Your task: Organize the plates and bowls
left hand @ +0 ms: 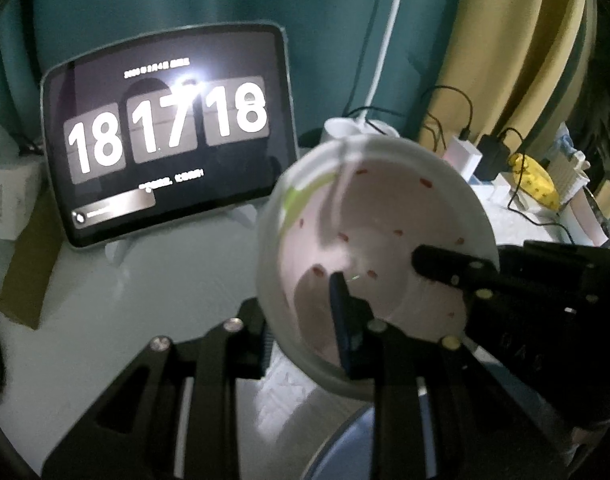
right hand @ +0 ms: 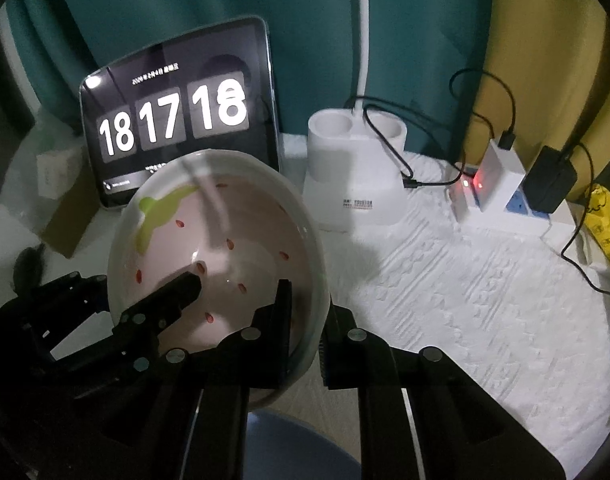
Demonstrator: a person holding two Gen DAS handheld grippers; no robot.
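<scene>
Together we have both grippers clamped on one bowl, each pinching the rim from its own side. Our left gripper has one finger inside the bowl, seen edge-on near the pink floor, and the other finger outside the white wall, low on the near-left rim. Our right gripper does the same on the opposite rim: one finger lies inside against the pink lining, the other sits outside the wall. Each gripper shows in the other's view, reaching into the bowl from the side, the right one from the right edge and the left one from the left edge.

We see the bowl tilted with its mouth toward the cameras and held off the table; it is white outside, pale pink inside, dotted with small red marks and carrying a green leaf shape near the far rim. Just below it, at the bottom of both views, a rounded blue-grey rim shows; we cannot tell what it belongs to.

Behind the bowl stands a tablet propped on a white stand, showing a flip clock. To its right sits a white lamp base with a cable plugged in, then a white charger and a black adapter with cables. A white textured cloth covers the table on the right, and a yellow packet lies at the far right edge. Teal curtains hang behind.
</scene>
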